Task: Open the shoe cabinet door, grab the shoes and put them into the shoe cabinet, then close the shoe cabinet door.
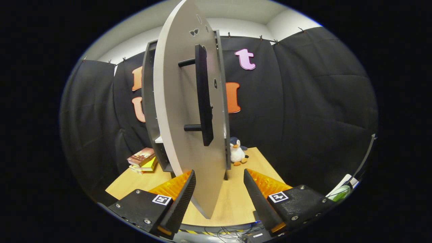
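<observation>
One step of the task looks done or nearly done: the shoe cabinet door [182, 111] stands swung out, edge-on toward the camera, with its black handle [204, 98] facing the right side. Its lower edge sits between the two fingers of the claw [219, 187], which is spread wide and presses on nothing. Behind the door the grey shoe cabinet [150, 111] stands on the desk [236, 202]. No shoes can be seen from here, so grabbing them, placing them inside and closing the door seem still to remain. Books [142, 159] lie left of the cabinet, a penguin toy [237, 152] right of it.
</observation>
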### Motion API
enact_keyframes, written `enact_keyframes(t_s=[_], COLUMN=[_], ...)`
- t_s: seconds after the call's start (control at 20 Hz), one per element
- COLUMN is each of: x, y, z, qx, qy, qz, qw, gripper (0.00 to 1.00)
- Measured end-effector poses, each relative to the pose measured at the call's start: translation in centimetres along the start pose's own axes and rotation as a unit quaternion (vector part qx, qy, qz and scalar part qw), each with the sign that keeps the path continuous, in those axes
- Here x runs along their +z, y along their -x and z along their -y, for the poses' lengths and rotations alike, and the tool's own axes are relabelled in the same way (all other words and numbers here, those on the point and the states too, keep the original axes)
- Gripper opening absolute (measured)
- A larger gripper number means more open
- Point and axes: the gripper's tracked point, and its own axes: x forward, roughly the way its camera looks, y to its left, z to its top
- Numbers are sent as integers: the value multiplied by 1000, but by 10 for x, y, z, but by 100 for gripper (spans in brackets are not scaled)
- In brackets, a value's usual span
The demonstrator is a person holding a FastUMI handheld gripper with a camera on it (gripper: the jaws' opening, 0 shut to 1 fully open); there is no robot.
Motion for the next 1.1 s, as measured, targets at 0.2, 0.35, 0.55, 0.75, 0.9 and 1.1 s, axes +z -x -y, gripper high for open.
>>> enact_keyframes(t_s=[0.2, 0.35, 0.55, 0.75, 0.9, 1.1], x=[1, 2, 5, 11, 21, 31], y=[-11, -24, -52, -90, -122, -155], z=[-37, -66, -103, -142, -166, -187], qx=[9, 16, 30, 53, 58, 50], qy=[4, 12, 23, 31, 37, 48], qz=[6, 9, 7, 10, 18, 24], qw=[1000, 1000, 999, 998, 997, 997], gripper=[89, 89, 90, 91, 91, 91])
